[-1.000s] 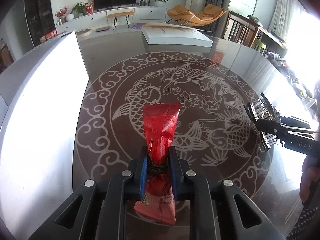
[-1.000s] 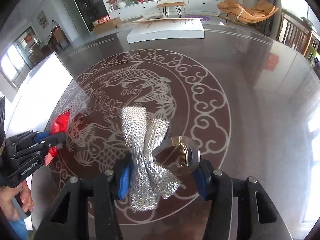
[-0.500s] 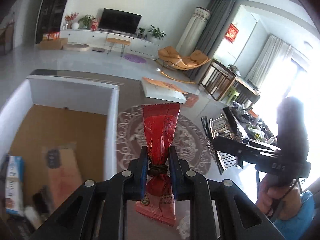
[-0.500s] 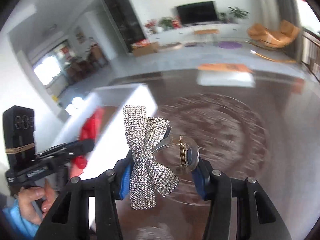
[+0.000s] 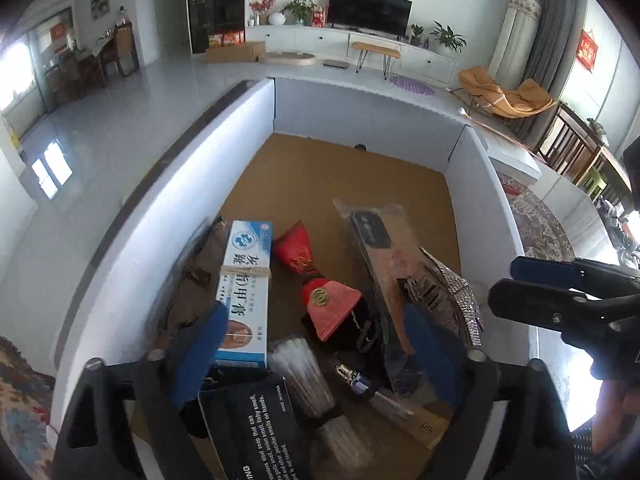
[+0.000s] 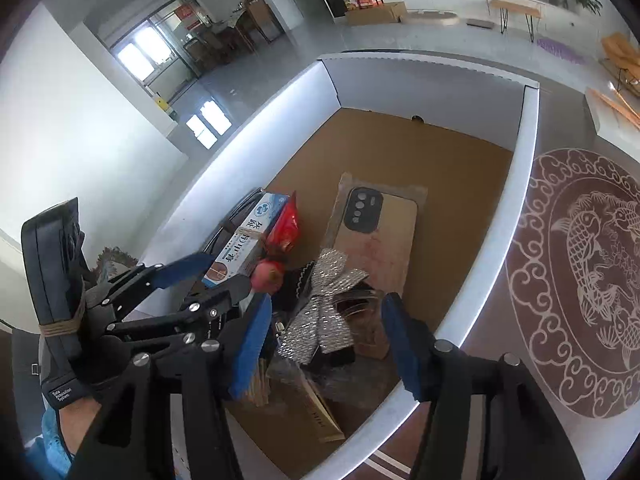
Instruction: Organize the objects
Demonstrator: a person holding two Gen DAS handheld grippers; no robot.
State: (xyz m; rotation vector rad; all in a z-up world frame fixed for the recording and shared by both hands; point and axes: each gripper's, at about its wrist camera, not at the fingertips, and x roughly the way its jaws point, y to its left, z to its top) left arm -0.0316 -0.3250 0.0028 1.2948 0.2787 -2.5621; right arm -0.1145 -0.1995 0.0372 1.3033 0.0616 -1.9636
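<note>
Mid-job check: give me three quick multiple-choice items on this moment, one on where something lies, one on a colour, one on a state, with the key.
1. Where does the silver sequin bow clip lie?
A. On the patterned table
B. In the white box
C. On the floor

2. What colour is the twisted candy wrapper?
A. Red
B. Green
C. Yellow

3. How does the left gripper stand?
A. Shut on the candy
B. Shut on the toothpaste box
C. Opening, nothing between its fingers

Key: B, the bow rests on the phone-case package inside the walls; A, the wrapper is plainly red; C, the pads stand wide apart above the contents.
</note>
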